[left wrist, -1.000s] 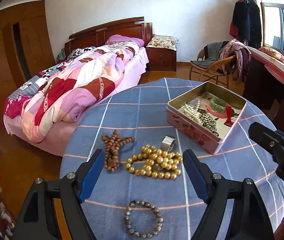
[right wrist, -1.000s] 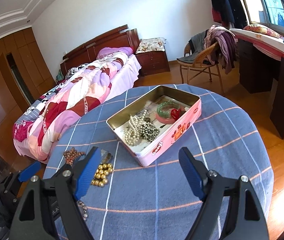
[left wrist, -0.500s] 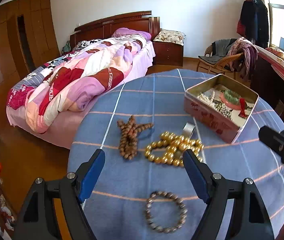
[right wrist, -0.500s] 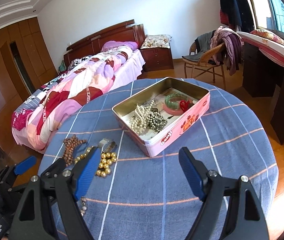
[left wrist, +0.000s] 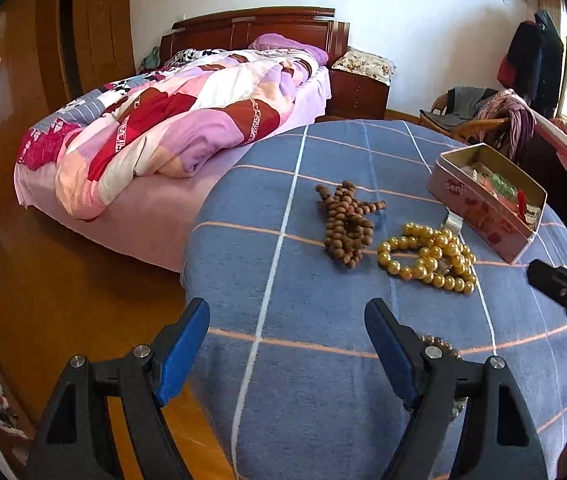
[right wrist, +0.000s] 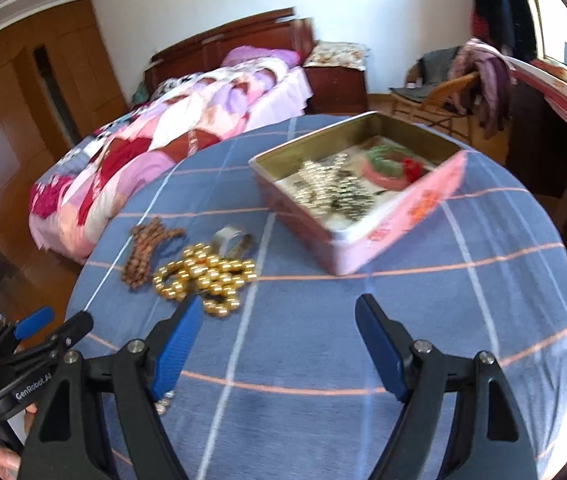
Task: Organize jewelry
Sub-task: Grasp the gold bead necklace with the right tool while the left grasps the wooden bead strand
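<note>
Both grippers' jaws wide, empty, left gripper (left wrist: 287, 344), right gripper (right wrist: 279, 336), pink tin (right wrist: 399, 216) toward the table's (right wrist: 463, 312) far edge, contents plain only from right view though blurred, gold beads (left wrist: 431, 258) and brown beads (left wrist: 345, 224) mid-table, dark bracelet (left wrist: 441, 346) half hidden behind left jaw.

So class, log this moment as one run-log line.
left gripper: jaws open, empty | right gripper: jaws open, empty | gold beads: on table | tin: open

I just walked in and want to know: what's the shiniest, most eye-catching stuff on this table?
The gold bead necklace heaped on the blue checked tablecloth stands out first, with brown wooden beads beside it. Behind them sits an open pink tin holding pearls and a green bangle.
</note>
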The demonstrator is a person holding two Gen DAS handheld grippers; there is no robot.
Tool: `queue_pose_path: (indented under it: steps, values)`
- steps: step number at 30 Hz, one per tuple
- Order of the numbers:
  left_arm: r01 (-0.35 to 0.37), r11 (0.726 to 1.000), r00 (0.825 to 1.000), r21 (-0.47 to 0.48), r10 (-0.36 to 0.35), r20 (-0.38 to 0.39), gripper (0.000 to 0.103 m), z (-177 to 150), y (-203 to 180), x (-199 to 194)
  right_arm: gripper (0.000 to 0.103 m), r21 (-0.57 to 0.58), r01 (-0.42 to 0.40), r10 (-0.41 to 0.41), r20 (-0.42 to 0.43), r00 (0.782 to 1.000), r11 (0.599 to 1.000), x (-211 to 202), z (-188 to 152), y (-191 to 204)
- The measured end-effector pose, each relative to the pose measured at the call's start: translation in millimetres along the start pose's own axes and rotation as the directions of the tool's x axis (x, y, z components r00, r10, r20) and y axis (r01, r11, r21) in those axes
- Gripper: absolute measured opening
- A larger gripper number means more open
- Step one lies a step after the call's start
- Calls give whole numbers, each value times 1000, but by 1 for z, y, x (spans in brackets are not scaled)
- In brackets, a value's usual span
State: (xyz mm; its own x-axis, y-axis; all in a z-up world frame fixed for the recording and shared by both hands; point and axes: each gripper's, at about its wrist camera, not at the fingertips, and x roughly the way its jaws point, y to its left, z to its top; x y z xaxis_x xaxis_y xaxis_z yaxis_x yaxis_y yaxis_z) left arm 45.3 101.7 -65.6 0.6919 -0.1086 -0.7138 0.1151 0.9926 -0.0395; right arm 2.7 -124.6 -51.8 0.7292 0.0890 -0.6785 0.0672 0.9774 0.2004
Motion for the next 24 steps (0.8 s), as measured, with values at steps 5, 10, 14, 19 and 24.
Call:
queue_pose_path:
  steps: [5,10,14,19,24]
  values:
    - [3,1000,1000,11,-3,-2,80,0,-1,1,81,-74,-18,16,-26,1000,997,23,8,25]
    - [4,1000,1000,9,-4,-4,80,2,7,5,66,-169,-33,26,-48,999,985,45,18,52]
    - [8,1000,1000,-7,-8,-8,80,7,13,9,62,-246,-15,-7,-90,996,969,69,19,66]
    - [9,1000,1000,-2,-9,3,80,14,17,11,47,-291,22,-55,-106,993,956,81,18,68]
    - [34,999,999,-17,-34,7,80,27,14,20,26,-234,-56,21,-148,989,971,73,26,51]
